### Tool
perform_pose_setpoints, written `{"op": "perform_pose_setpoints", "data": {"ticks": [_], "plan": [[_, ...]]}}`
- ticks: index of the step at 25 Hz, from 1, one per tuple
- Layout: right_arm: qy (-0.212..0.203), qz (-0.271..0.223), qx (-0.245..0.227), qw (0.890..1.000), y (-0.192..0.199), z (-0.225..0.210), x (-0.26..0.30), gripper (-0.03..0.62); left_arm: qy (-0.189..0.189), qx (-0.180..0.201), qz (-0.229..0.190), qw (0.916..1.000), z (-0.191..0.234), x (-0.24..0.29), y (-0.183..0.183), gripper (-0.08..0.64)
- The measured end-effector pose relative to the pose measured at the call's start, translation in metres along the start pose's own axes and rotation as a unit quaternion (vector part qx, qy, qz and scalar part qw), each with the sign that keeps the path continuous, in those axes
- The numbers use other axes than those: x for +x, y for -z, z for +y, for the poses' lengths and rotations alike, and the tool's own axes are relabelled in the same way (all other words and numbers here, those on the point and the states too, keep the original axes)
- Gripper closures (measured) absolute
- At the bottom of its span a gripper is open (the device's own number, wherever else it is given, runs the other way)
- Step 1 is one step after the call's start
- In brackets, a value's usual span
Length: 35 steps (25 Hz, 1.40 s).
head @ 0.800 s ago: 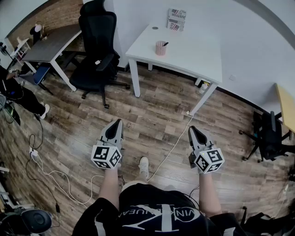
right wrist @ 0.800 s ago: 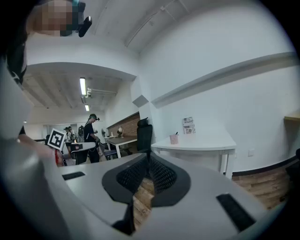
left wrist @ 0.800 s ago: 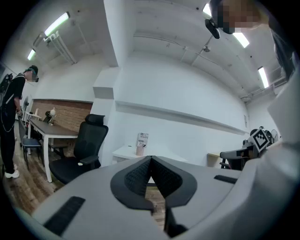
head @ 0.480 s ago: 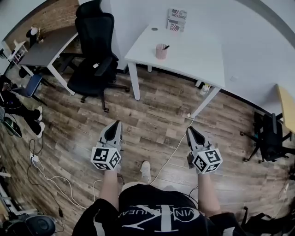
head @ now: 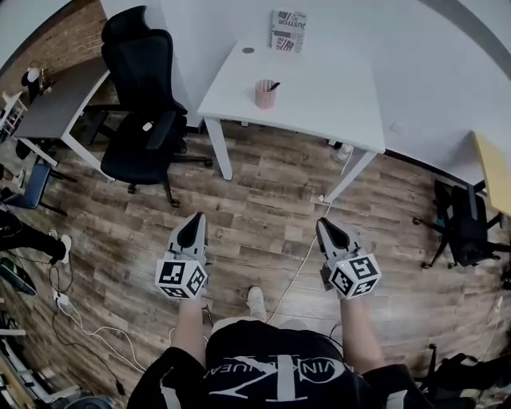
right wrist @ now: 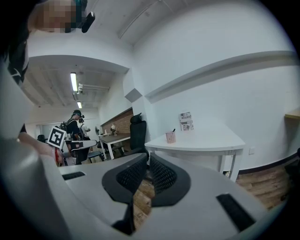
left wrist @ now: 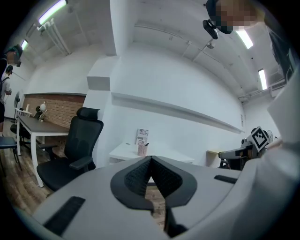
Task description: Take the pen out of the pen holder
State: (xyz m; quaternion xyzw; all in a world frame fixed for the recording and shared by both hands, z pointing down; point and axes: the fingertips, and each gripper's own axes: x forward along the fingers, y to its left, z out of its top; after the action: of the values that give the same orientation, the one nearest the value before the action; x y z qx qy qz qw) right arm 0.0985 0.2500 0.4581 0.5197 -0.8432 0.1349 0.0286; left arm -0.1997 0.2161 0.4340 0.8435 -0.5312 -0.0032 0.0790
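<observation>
Evidently approach stage, well short of pen holder [head: 264,94]; left gripper [head: 194,220], right gripper [head: 323,226] pressed together, empty; next, spread around pen [head: 274,85].

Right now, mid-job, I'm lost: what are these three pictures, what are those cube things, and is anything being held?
There is no robot arm here: a person holds a two-jaw tool in each hand. The marker cubes are parts of those tools. The top-down picture comes from a camera on the person's head; it shows the left gripper and right gripper held out in front. The other two pictures come from cameras riding on each gripper, looking along its jaws. In both, the jaws are together with nothing between them, so nothing is held. Ahead stands a white table. On it is a pink pen holder with a dark pen sticking out, and a printed card at the back. A black office chair stands left of the table.
</observation>
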Motion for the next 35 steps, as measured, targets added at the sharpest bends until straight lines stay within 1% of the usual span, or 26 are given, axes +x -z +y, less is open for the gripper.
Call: {"op": "perform_pose_setpoints", "data": {"ticks": [9,14,19,24,30,31,32,34,35], "plan": [[0.010,-0.001,0.003,1.000,0.007,0.001,0.044,0.554,0.014,0.004,0.001,0.9999,0.035,0.031,0.001,0.546],[0.015,-0.002,-0.005,1.000,0.004,0.002,0.054,0.554,0.015,0.004,-0.005,0.9999,0.043,0.035,-0.001,0.546],[0.034,-0.004,0.001,0.999,-0.004,-0.016,0.069,0.554,0.013,0.006,-0.006,0.9999,0.048,0.045,-0.005,0.546],[0.029,-0.004,0.002,1.000,-0.007,-0.029,0.093,0.552,0.005,0.006,-0.007,0.9999,0.058,0.063,-0.005,0.546],[0.026,-0.013,0.014,0.999,-0.025,-0.060,0.131,0.551,-0.001,0.005,-0.010,0.9999,0.068,0.105,-0.013,0.546],[0.023,-0.013,0.015,1.000,-0.027,-0.065,0.137,0.548,-0.001,0.005,-0.010,0.9999,0.068,0.114,-0.013,0.546],[0.019,-0.010,0.017,1.000,-0.028,-0.070,0.143,0.532,0.000,0.005,-0.009,0.9999,0.068,0.123,-0.013,0.546],[0.013,-0.004,0.021,1.000,-0.027,-0.081,0.155,0.478,0.003,0.005,-0.004,1.0000,0.068,0.141,-0.011,0.546],[0.013,-0.002,0.023,1.000,-0.027,-0.087,0.161,0.473,0.003,0.004,-0.002,1.0000,0.069,0.151,-0.010,0.546]]}}
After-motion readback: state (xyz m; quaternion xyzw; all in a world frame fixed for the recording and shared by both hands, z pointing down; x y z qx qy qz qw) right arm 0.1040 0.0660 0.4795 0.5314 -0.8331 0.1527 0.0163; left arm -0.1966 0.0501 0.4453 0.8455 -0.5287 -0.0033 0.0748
